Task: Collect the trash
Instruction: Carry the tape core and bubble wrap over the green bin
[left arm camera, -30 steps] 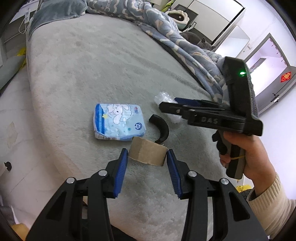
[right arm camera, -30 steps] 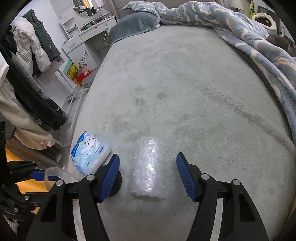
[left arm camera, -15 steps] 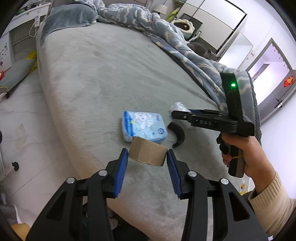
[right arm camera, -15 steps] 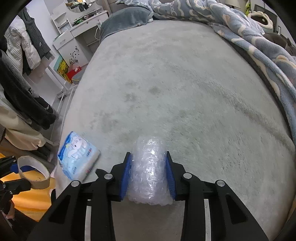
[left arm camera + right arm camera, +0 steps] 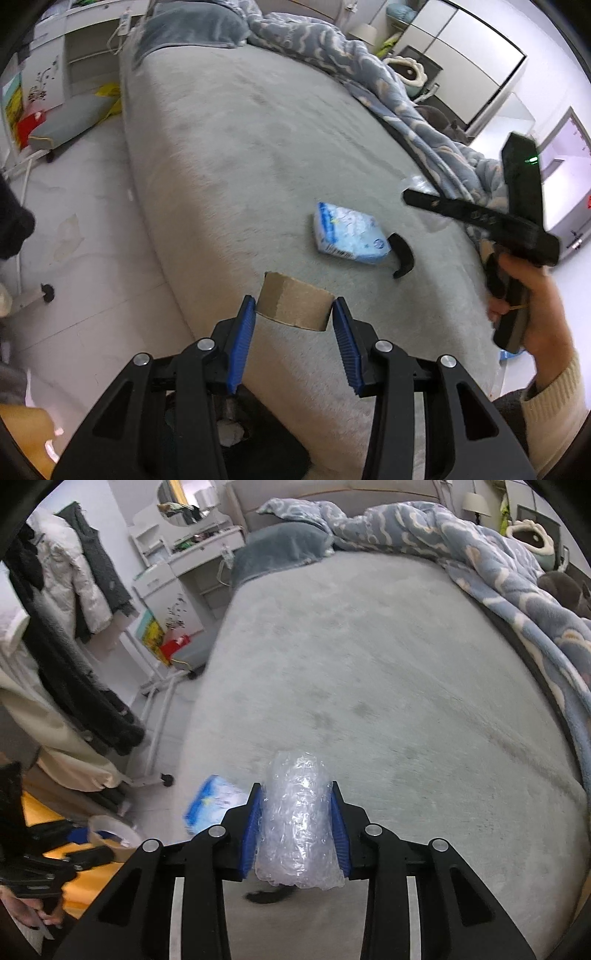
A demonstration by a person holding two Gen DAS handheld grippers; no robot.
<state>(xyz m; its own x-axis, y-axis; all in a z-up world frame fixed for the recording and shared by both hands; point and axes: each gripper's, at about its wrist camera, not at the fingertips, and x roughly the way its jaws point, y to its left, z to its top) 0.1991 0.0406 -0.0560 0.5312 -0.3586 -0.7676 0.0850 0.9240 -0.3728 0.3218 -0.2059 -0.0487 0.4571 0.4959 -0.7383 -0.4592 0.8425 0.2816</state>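
A roll of crumpled clear bubble wrap (image 5: 298, 821) stands clamped between the blue pads (image 5: 252, 827) of the right gripper (image 5: 297, 821), whose jaws have just been closing and now press on both sides of the roll. The roll is held above the near part of the grey bed (image 5: 369, 664). A brown cardboard tape core (image 5: 293, 304) is pinched at its two sides by the left gripper (image 5: 293, 314), whose jaws are closed on it; it hangs over the near left edge of the bed, partly over the pale floor (image 5: 74, 221).

On the bed surface, just beyond the tape core and to its right, lies a blue-and-white tissue packet (image 5: 349, 238). A curved black piece (image 5: 402, 254) lies at the packet's right end, very close to it; contact cannot be told. In the left wrist view the right gripper appears at the right, blurred, held by a hand (image 5: 532, 302) in a cream knitted sleeve (image 5: 554, 402).

A blue patterned blanket (image 5: 498, 565) is bunched along the far and right sides of the bed, with a grey-blue pillow (image 5: 280, 544) at the far left corner. Left of the bed stand a white dresser (image 5: 177, 572) and a rack of hanging coats (image 5: 74, 590).
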